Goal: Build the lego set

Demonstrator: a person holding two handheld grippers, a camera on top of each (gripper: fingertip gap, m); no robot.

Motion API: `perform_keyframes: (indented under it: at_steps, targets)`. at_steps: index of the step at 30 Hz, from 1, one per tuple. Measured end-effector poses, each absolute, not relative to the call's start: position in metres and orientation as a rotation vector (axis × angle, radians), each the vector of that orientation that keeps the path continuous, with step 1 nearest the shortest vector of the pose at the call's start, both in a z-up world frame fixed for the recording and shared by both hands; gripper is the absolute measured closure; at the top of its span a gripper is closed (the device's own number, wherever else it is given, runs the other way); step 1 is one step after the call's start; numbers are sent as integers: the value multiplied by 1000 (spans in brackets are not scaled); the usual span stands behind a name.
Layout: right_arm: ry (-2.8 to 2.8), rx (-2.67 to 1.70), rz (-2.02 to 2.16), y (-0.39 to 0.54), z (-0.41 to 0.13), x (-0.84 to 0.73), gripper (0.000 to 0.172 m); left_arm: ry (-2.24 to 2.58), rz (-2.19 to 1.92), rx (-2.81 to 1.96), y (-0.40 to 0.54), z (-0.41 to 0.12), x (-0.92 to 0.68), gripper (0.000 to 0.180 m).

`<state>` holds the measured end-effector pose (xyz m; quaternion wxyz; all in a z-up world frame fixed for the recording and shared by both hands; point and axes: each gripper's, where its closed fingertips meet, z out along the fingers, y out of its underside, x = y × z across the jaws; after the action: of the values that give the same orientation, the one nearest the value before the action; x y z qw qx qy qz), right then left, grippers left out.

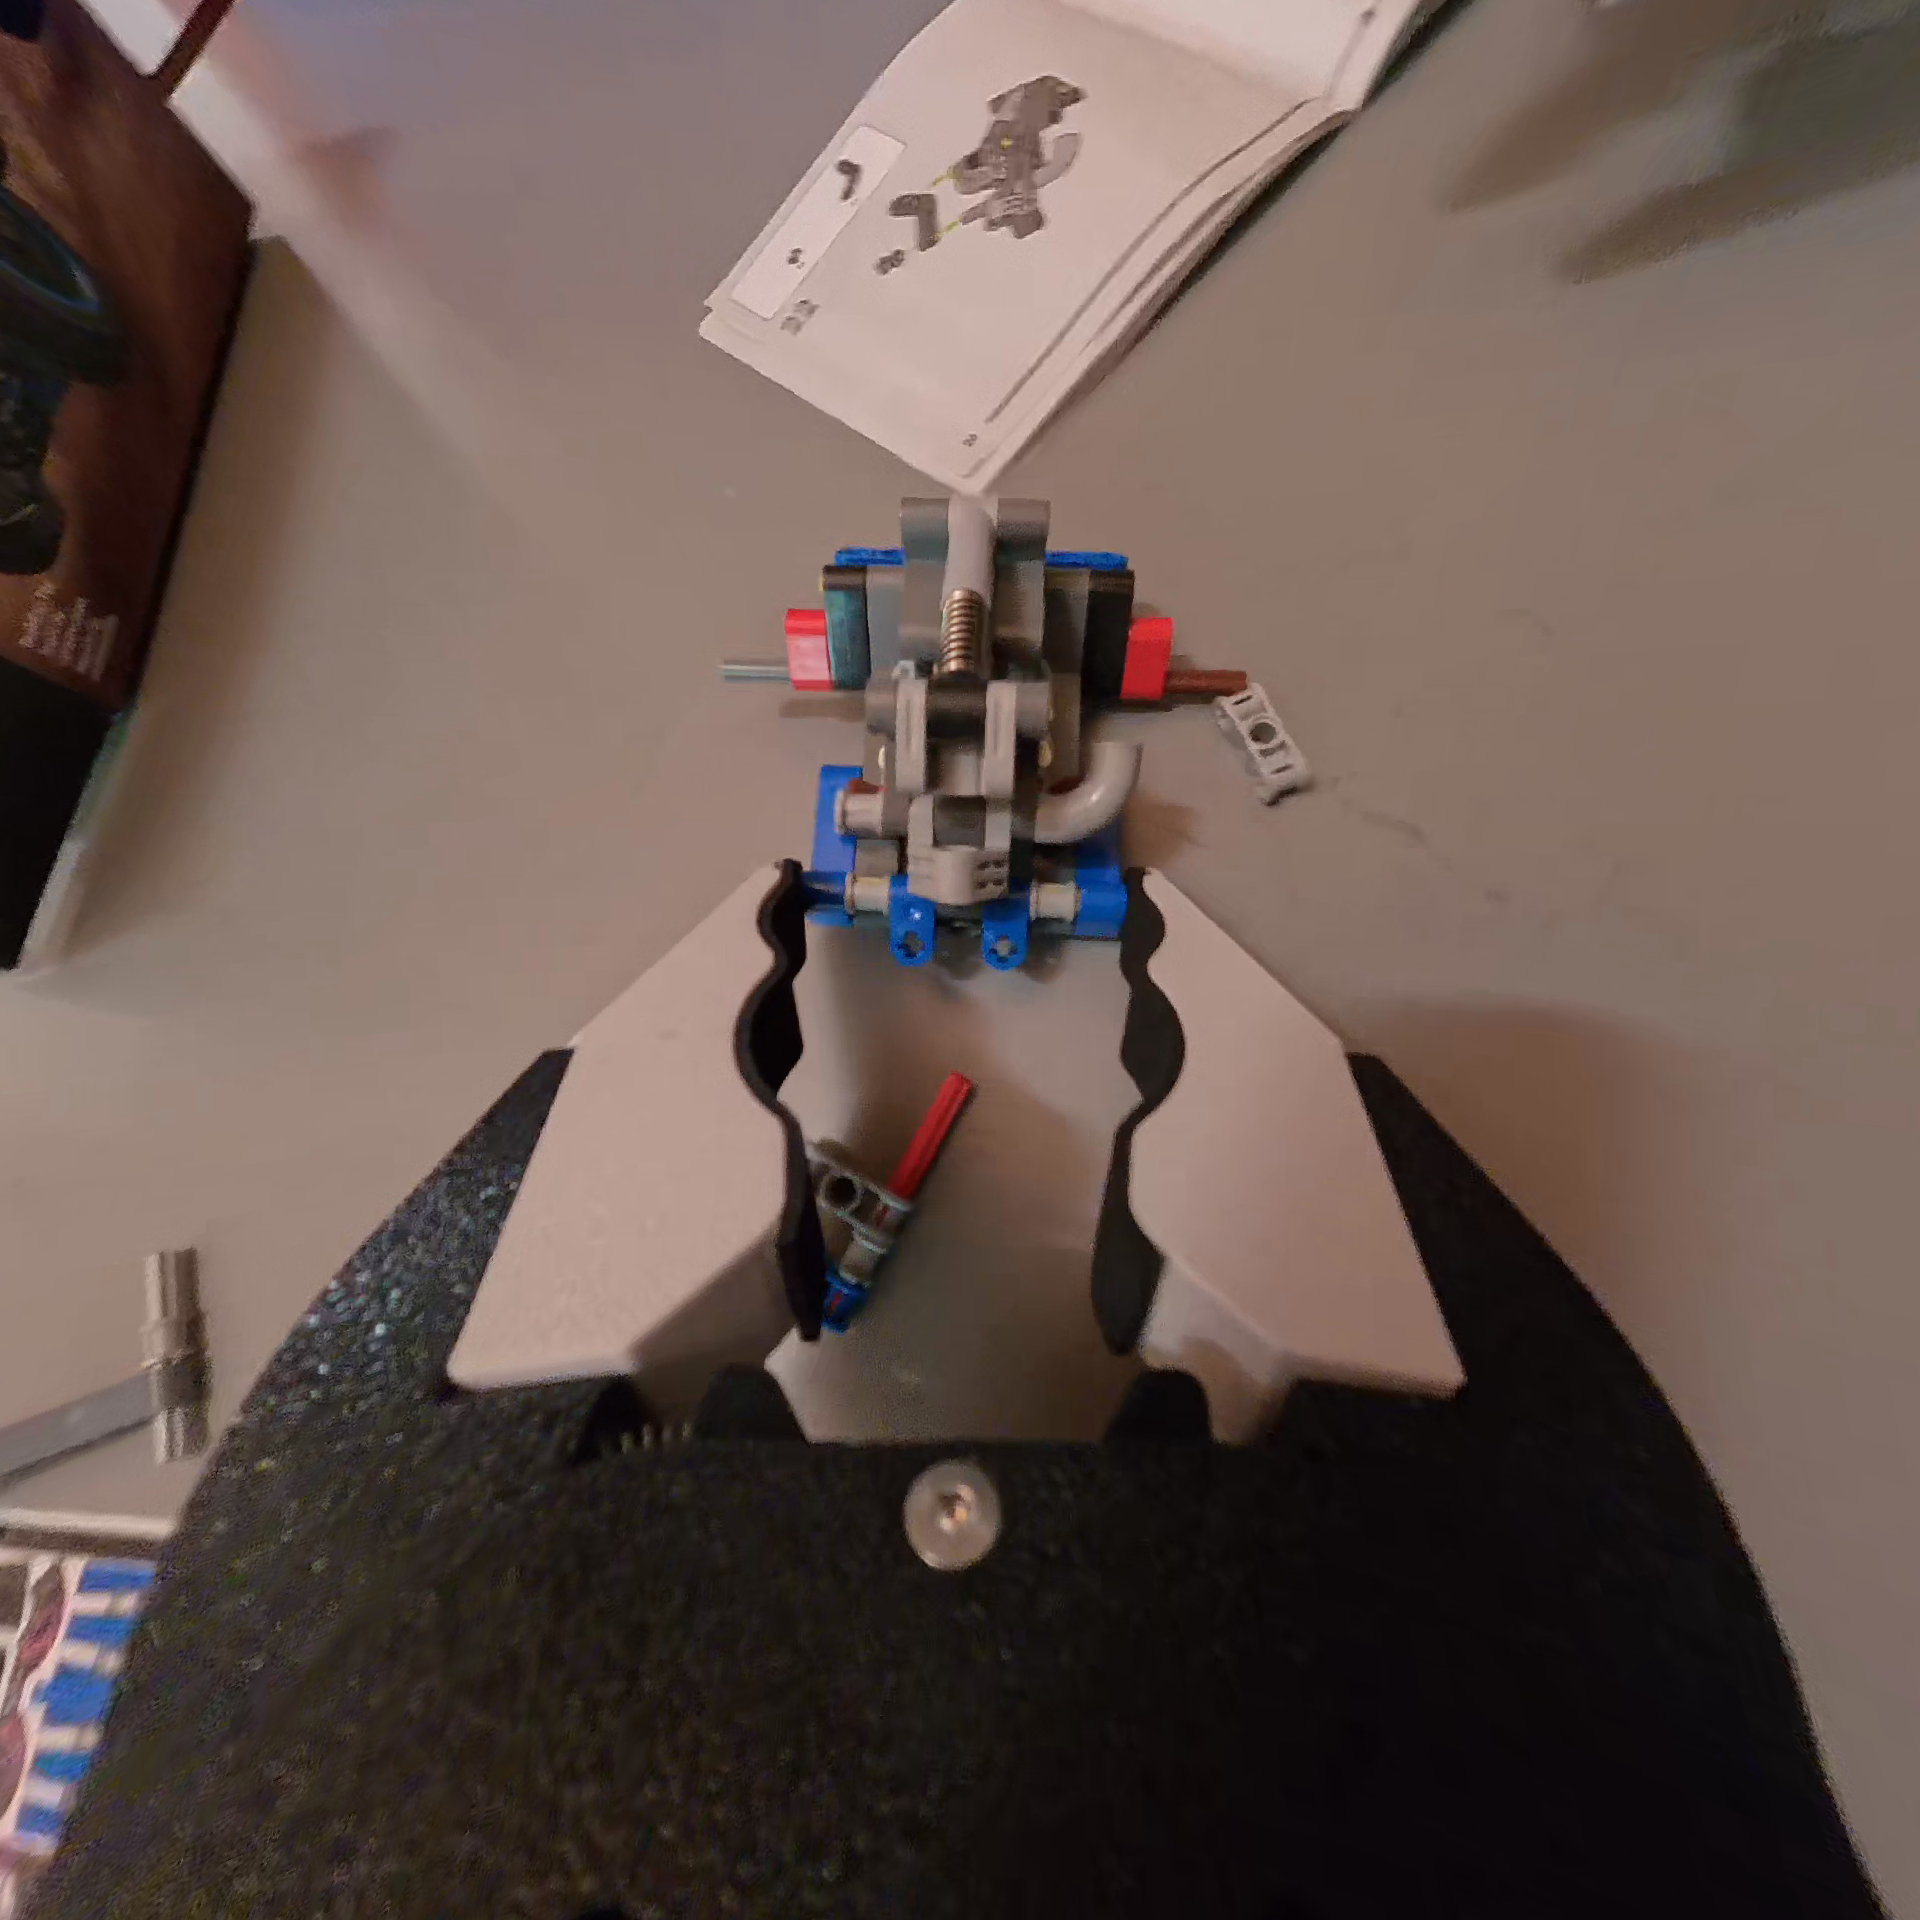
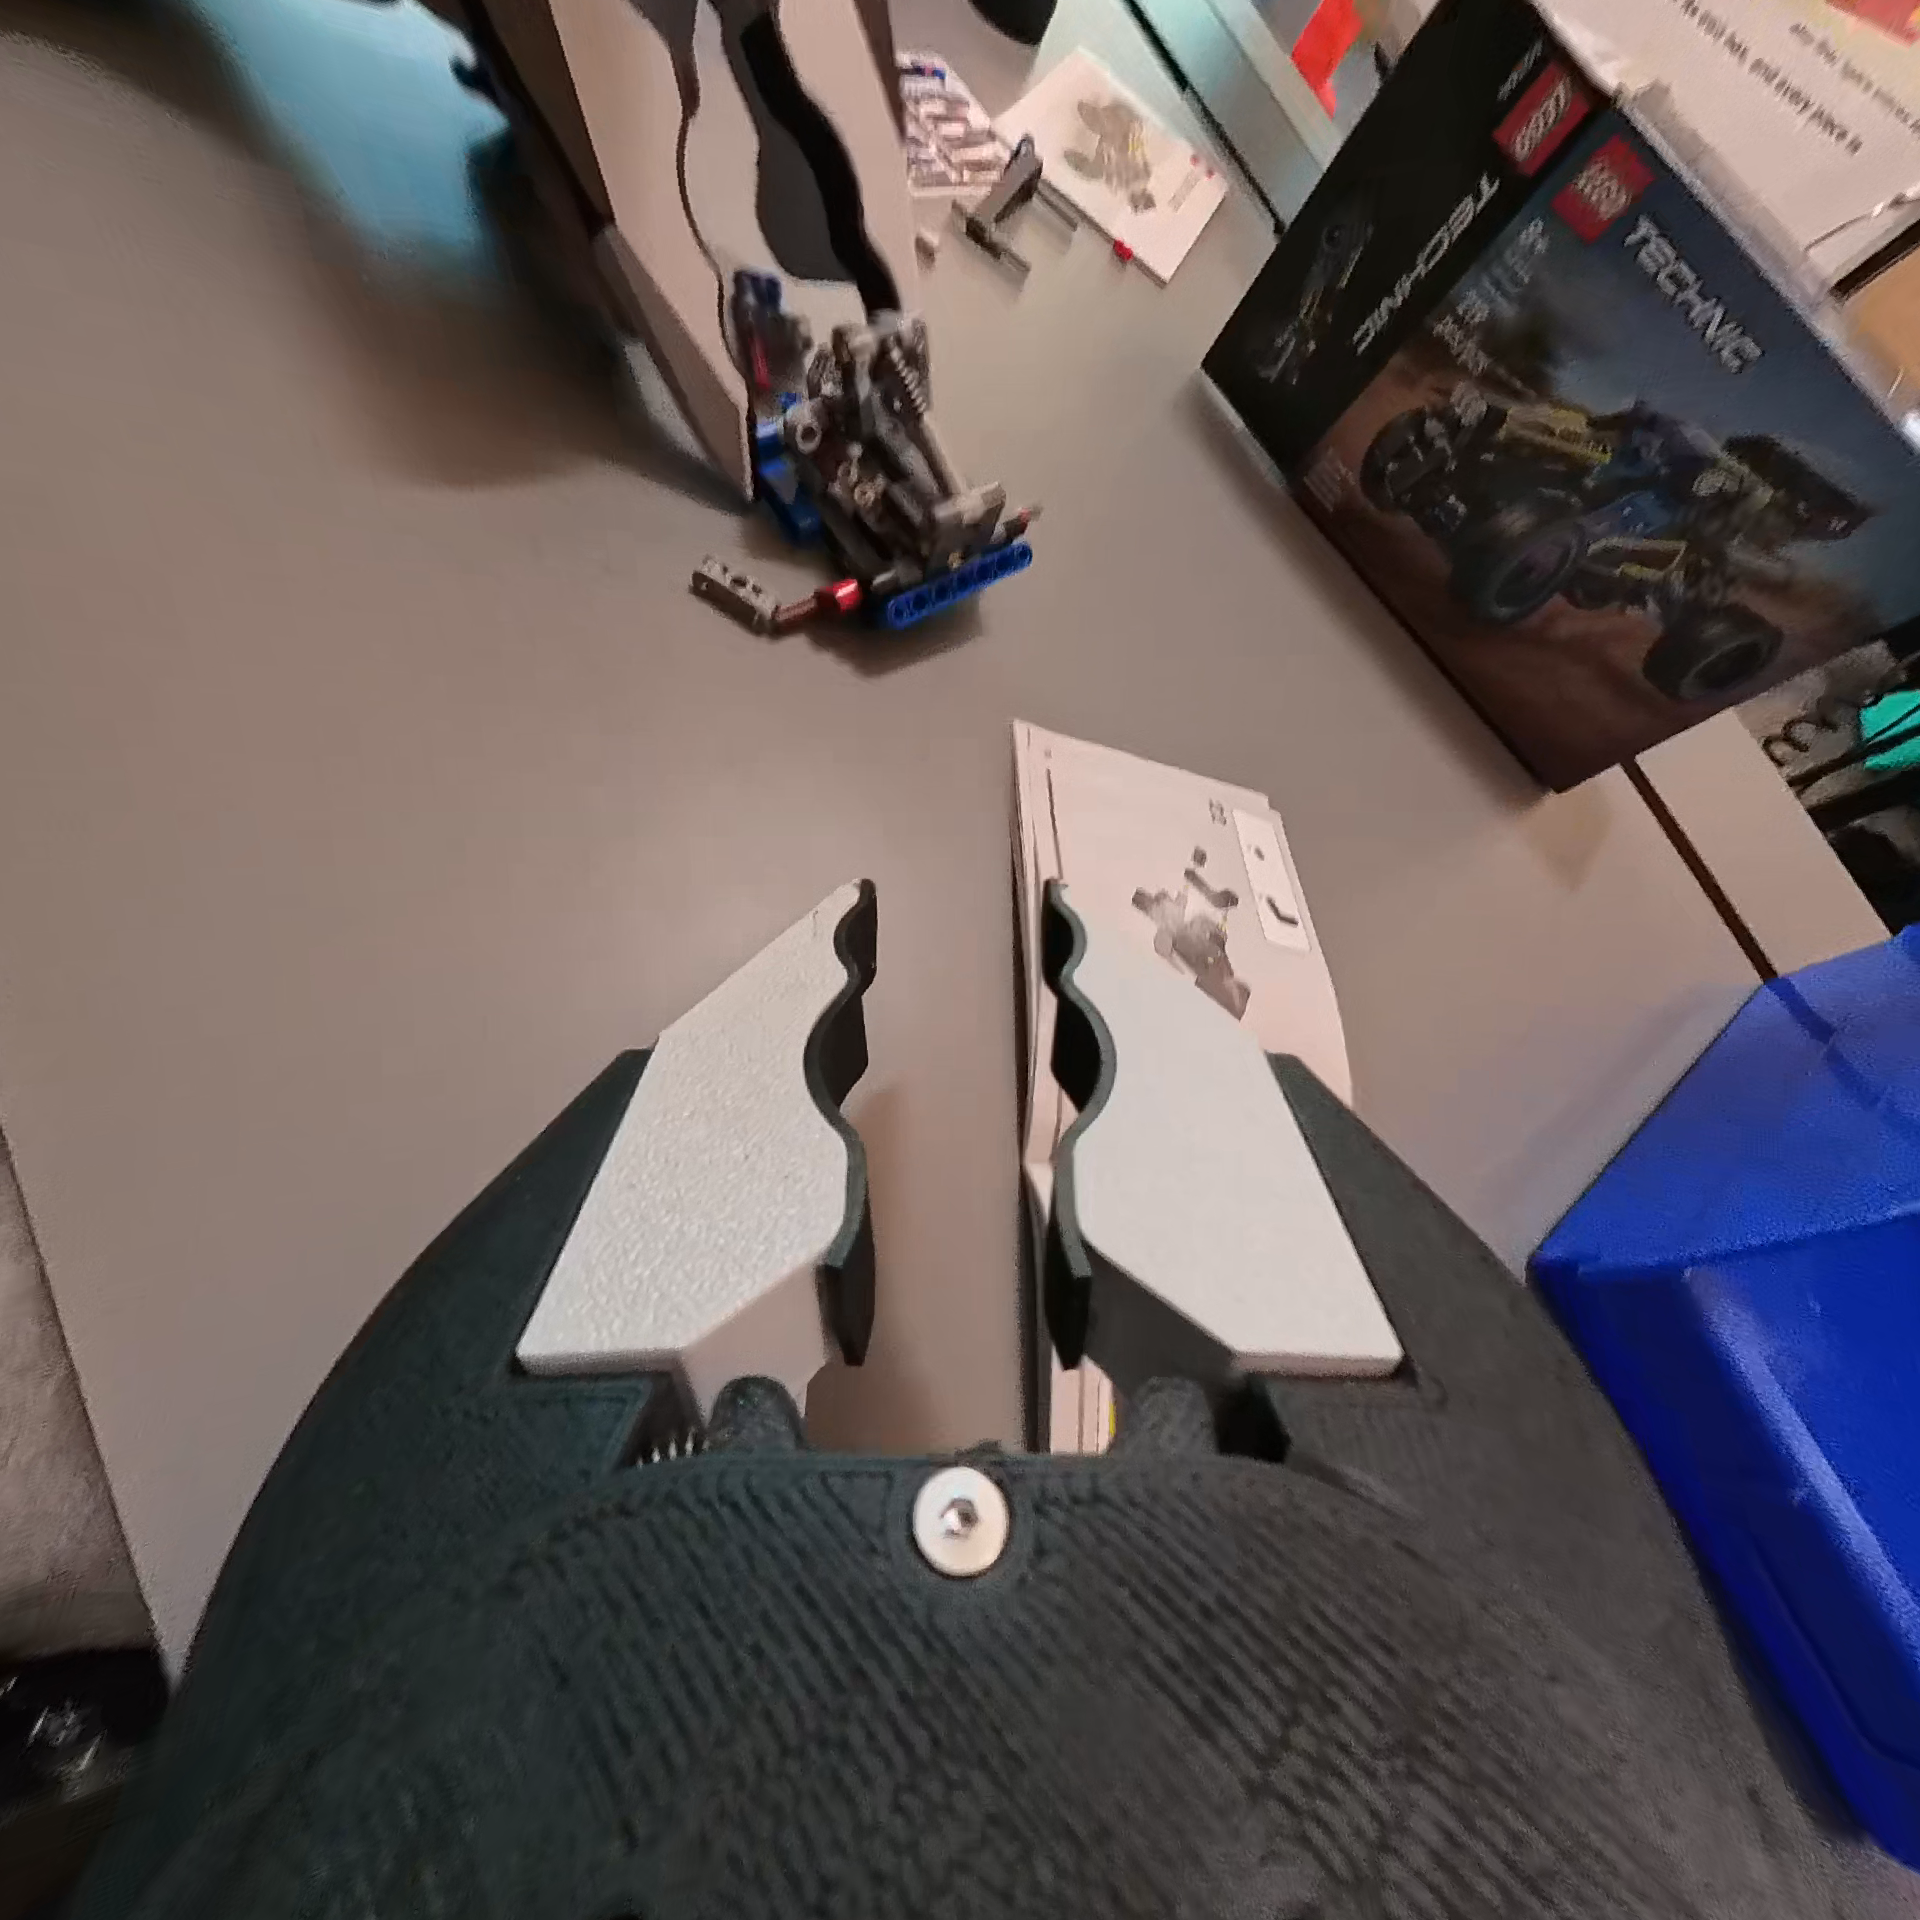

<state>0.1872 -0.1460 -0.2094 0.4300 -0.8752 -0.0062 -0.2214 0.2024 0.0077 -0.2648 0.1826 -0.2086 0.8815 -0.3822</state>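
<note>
The left tongs (image 1: 966, 894) are wide apart, their tips against the blue end of the brick model (image 1: 966, 727) on the worktop (image 1: 416, 727). The grip is thin, so the model could slip or tip. It runs long, pointing away. The right tongs (image 2: 961, 914) are half open and empty, beside the booklet (image 2: 1195, 883).

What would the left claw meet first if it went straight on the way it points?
The toy brick model: its blue near end already sits between the left claw tips, which look about touching it. The paper booklet lies beyond.
</note>
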Motion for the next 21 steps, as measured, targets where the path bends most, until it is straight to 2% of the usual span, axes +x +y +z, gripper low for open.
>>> perform_keyframes:
  at_steps: [4,7,11,16,21]
  targets:
    - [-85,-2098,-559,-112,-195,194,127,2524,-1094,-460,5,-264,197,122]
    - [-185,-2058,-455,-74,-192,195,122,2553,-1098,-415,2,-264,196,121]
    - [-296,-2122,-255,-28,-212,203,106,2576,-1111,-382,1,-264,196,119]
    - [-369,-2261,-56,-1,-244,200,95,2588,-1129,-343,1,-265,195,120]
    - [-451,-2321,-67,6,-262,197,97,2571,-1144,-315,1,-264,195,122]
